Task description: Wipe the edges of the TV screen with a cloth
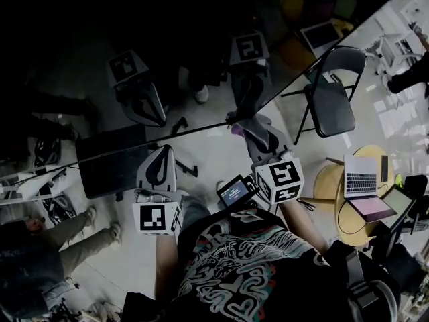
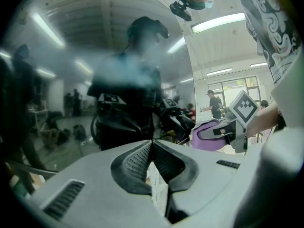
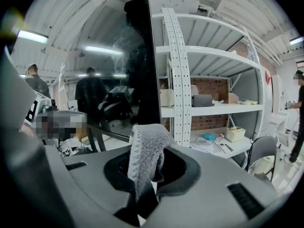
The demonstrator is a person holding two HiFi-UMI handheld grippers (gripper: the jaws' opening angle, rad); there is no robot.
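Cloth [image 3: 145, 151] clamped in right gripper [image 1: 239, 124] jaws by TV screen [image 1: 194, 39] edge, left gripper [image 2: 152, 146] jaws together

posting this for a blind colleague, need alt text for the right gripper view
The right gripper has its jaws shut on a grey fuzzy cloth, held up near the edge of a dark, reflective TV screen. White metal shelving with boxes stands behind.

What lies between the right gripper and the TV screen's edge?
Only the grey cloth, clamped in its jaws; the right gripper view shows it.
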